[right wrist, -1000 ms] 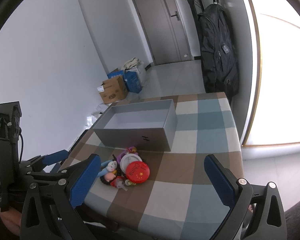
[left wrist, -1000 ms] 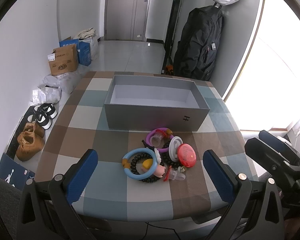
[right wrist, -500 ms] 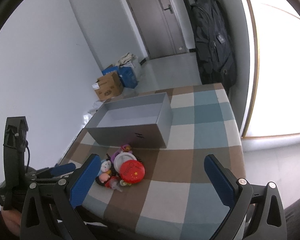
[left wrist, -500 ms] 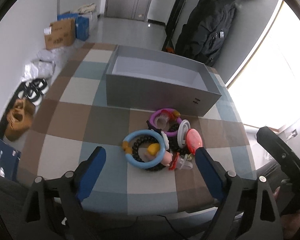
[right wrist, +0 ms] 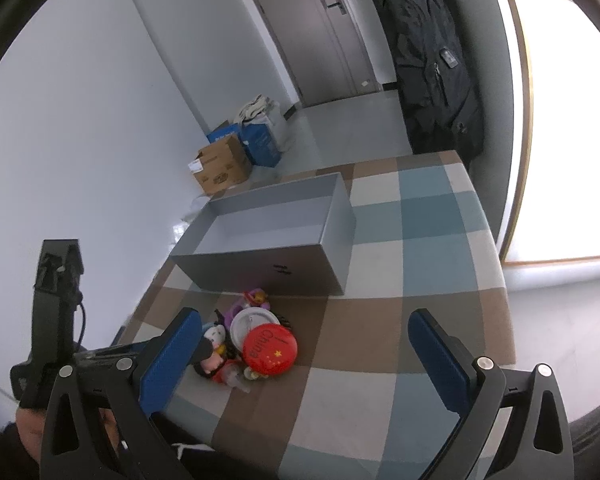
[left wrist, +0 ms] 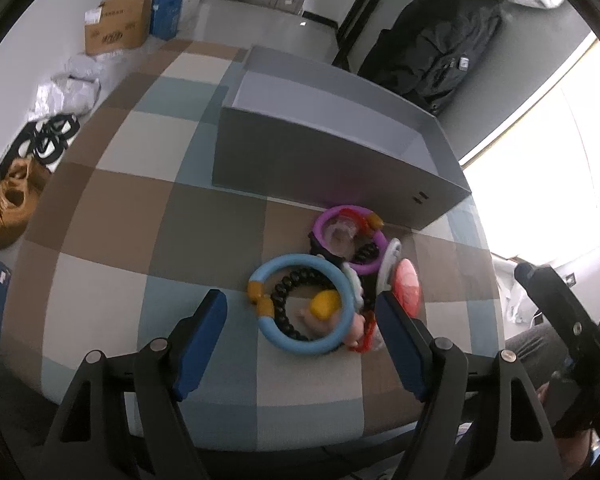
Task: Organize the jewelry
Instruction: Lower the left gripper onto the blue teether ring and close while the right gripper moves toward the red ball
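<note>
A pile of jewelry lies on the checked tablecloth in front of an open grey box (left wrist: 332, 168). It holds a light blue ring (left wrist: 268, 276), a purple ring (left wrist: 324, 216), a black bead bracelet (left wrist: 284, 284), a white disc (right wrist: 252, 322) and a red badge (right wrist: 270, 350). My left gripper (left wrist: 300, 320) is open and empty, low over the blue ring, its fingers either side of it. My right gripper (right wrist: 304, 352) is open and empty, higher up, to the right of the pile. The grey box (right wrist: 268, 240) looks empty.
The table (left wrist: 120, 208) carries a brown, blue and cream checked cloth. Cardboard boxes (left wrist: 116, 28), shoes (left wrist: 16, 196) and bags lie on the floor to the left. A black backpack (right wrist: 436, 64) hangs by the door. A bright window is on the right.
My left gripper has moved forward and down toward the pile, now straddling the blue ring. My right gripper has drifted slightly. Both stay open.
</note>
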Tool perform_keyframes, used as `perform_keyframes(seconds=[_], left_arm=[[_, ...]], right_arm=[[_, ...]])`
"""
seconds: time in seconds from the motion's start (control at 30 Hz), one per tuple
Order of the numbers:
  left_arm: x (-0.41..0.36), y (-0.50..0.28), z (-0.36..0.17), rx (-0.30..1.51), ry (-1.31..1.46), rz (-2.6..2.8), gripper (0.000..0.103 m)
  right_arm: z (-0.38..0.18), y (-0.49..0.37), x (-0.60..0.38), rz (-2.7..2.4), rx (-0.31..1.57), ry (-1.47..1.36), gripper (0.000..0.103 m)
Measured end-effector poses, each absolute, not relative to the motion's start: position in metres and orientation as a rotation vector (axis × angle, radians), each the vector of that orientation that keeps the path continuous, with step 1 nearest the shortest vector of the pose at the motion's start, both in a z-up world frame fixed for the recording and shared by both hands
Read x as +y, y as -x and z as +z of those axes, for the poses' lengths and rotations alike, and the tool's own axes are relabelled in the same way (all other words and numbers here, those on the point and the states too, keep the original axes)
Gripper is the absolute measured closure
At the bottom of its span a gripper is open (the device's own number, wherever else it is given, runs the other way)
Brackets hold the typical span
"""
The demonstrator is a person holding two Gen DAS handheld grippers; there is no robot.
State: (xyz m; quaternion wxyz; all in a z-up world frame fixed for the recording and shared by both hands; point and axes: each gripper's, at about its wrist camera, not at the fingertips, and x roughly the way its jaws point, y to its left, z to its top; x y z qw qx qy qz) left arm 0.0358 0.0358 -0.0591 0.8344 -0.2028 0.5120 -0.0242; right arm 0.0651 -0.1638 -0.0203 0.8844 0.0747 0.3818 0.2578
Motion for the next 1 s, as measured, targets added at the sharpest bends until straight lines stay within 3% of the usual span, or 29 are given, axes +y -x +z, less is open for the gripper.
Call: perform_keyframes(seconds=[0.07, 0.2, 0.9, 1.0], left_arm=[[0.037, -0.038, -0.059, 1.086, 0.437, -0.053, 0.031], [0.034, -0.040, -0.060, 1.092, 0.411, -0.067, 0.046], [0.045, -0.028, -0.041, 1.022, 0.442, -0.094, 0.047], [0.048, -0.026, -0.035, 0.998, 0.451, -0.093, 0.047]], right_arm=[[-0.021, -0.067, -0.163, 0.538, 0.798, -0.153, 0.000], [-0.022, -0.069, -0.163, 0.541, 0.802, -0.156, 0.000], [-0.038, -0.076, -0.147, 0.594, 0.878, -0.145, 0.000], [-0.042, -0.076, -0.139, 0.611, 0.898, -0.124, 0.004]])
